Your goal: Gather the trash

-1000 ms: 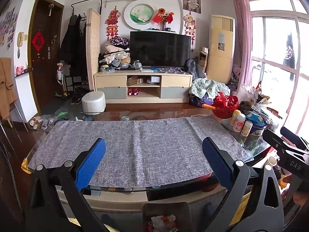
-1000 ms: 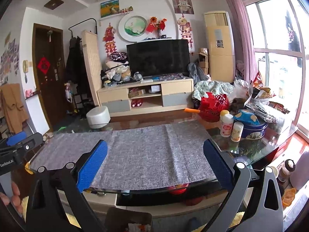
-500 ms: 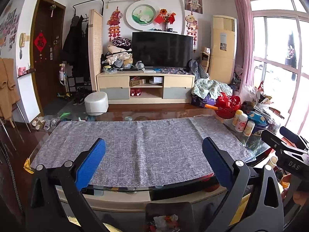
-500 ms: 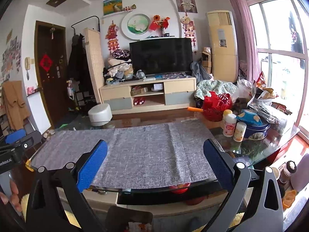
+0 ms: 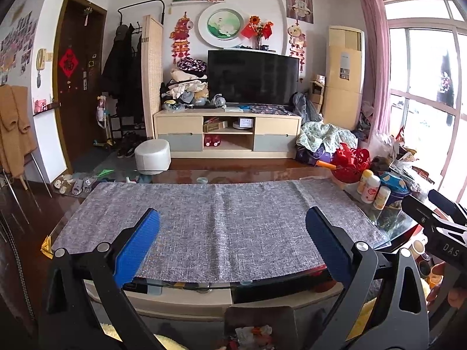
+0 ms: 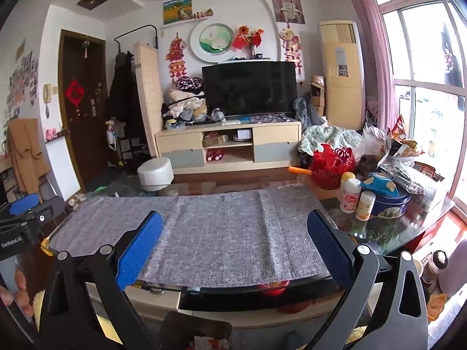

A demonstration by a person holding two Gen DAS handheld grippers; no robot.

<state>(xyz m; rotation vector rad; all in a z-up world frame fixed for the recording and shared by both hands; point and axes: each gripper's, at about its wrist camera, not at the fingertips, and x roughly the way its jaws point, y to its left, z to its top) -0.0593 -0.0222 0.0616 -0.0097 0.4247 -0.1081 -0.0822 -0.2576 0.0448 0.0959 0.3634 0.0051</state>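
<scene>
Grey woven cloth (image 5: 221,227) covers most of a glass coffee table (image 5: 388,242), its long axis running left to right across both wrist views. Nothing lies on the cloth. The left gripper (image 5: 232,243) hangs above the near edge of the cloth, its blue pads (image 5: 137,248) spread wide apart and holding nothing. The right gripper (image 6: 235,245) hangs over the same near edge, likewise spread wide and holding nothing. Below the near edge of the cloth, on the floor, stands a dark bin (image 5: 259,326); crumpled white and red trash (image 5: 252,334) lies inside it. At the right end of the cloth, on bare glass, stand three upright small bottles (image 6: 350,195), just beside a blue round tin (image 6: 388,201). Behind the tin sits a red basket (image 6: 332,166); its contents cannot be made out.
</scene>
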